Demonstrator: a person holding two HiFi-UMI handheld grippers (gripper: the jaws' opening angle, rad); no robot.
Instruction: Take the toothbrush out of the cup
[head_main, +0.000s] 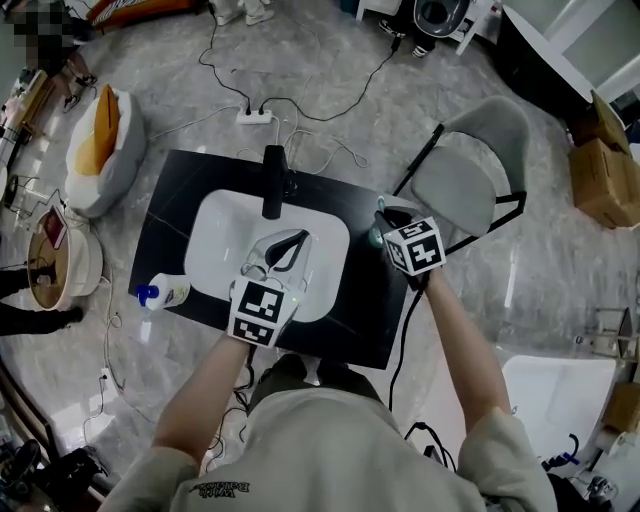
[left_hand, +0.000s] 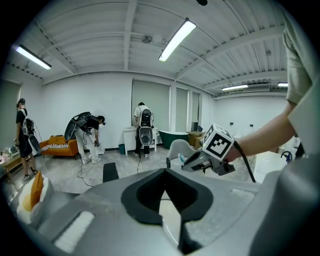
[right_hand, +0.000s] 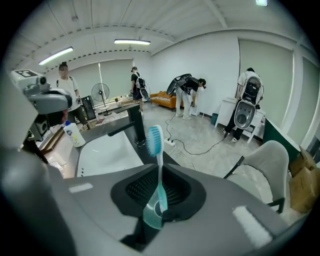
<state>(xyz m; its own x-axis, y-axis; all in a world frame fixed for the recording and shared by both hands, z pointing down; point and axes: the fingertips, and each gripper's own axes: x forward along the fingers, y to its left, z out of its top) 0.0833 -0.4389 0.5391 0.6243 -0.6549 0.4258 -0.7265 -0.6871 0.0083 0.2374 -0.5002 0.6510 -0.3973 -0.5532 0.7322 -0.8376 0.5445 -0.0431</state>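
A toothbrush (right_hand: 155, 140) with a teal handle and blue-and-white bristles stands upright between my right gripper's jaws, bristles up. My right gripper (right_hand: 160, 169) is shut on its handle. In the head view the right gripper (head_main: 386, 232) hangs over the right end of the black counter (head_main: 365, 320), above a pale cup (head_main: 396, 209) that it mostly hides. The left gripper view shows the right gripper (left_hand: 192, 162) with the teal toothbrush (left_hand: 184, 159) at its tip. My left gripper (head_main: 300, 238) hovers over the white sink (head_main: 215, 235); its jaws (left_hand: 166, 172) meet at the tips with nothing between them.
A black faucet (head_main: 272, 180) stands at the sink's back edge. At the counter's left end lies a white bottle with a blue cap (head_main: 165, 292). Right of the counter is a grey chair (head_main: 470, 170). A power strip with cables (head_main: 255, 117) lies on the floor. Several people stand far off.
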